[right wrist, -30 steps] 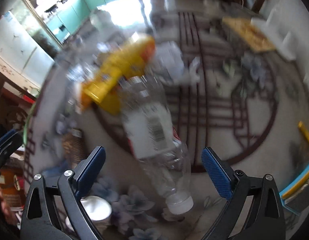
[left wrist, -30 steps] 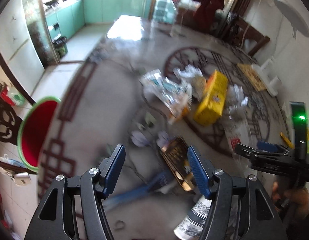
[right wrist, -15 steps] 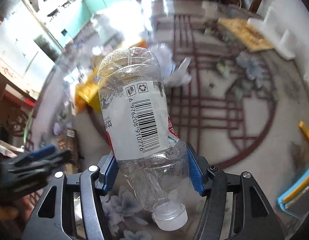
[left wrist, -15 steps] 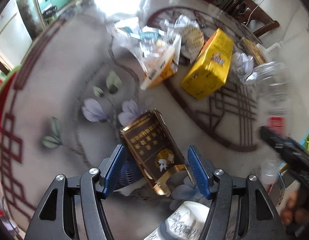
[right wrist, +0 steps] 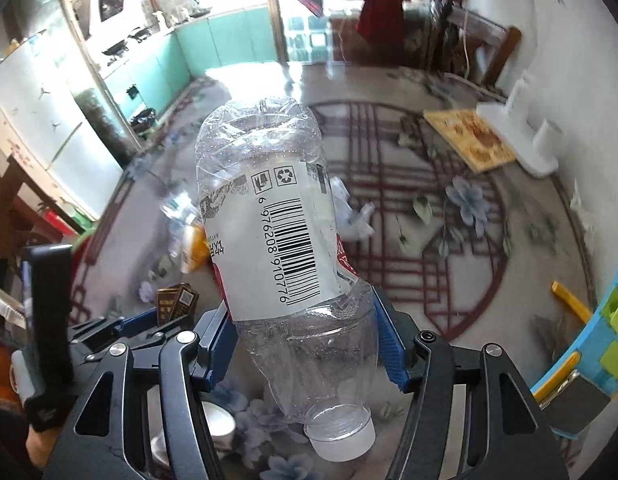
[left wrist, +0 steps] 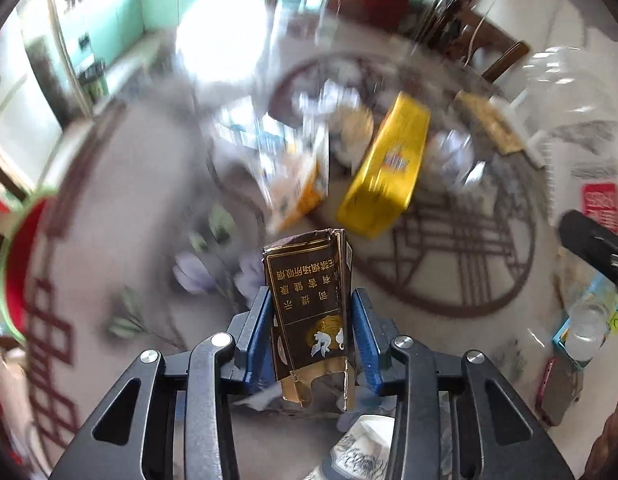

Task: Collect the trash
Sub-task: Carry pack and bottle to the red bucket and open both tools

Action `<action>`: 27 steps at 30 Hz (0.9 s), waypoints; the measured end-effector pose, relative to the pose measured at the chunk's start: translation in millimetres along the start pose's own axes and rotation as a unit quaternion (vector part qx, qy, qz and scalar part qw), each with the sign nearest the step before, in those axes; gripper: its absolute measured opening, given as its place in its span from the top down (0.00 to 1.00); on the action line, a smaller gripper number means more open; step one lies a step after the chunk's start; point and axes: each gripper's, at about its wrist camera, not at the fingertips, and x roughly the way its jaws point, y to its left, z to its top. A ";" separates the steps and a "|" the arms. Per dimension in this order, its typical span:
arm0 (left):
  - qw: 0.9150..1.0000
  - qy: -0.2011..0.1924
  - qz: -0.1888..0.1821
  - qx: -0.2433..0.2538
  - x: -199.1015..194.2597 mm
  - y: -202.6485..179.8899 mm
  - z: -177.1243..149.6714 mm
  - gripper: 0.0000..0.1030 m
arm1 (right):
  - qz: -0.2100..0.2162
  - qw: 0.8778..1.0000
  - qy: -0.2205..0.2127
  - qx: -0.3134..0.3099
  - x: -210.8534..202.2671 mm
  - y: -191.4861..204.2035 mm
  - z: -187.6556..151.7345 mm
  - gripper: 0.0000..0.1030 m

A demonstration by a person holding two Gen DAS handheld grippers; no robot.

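Clear bottle [right wrist: 269, 248] (cap toward camera) pinched by right claw [right wrist: 305, 344]; left claw [left wrist: 311, 336] pinches upright carton [left wrist: 309, 312].

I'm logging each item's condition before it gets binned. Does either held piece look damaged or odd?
Yes. The dark cigarette pack in the left gripper is crushed, its ends torn open. The clear plastic bottle in the right gripper is dented near its base and held cap toward the camera. It looks empty.

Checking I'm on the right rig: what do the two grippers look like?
Both match: the left gripper and right gripper have matte black, cut-out linkage arms with silver pivot screws, ending in blue ribbed finger pads. No cables or sleeves show.
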 end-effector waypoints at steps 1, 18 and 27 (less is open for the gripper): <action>1.000 -0.013 0.002 0.003 -8.1 1.6 2.7 0.64 | 0.001 1.000 -0.007 -0.005 -3.1 5.8 2.7 0.42; 0.991 -0.124 0.030 -0.046 -110.2 87.8 18.7 0.64 | 0.014 0.997 -0.053 -0.058 -18.8 85.0 21.0 0.42; 0.987 -0.139 0.042 -0.074 -128.9 142.2 9.3 0.64 | 0.018 0.995 -0.065 -0.078 -21.1 128.3 25.5 0.42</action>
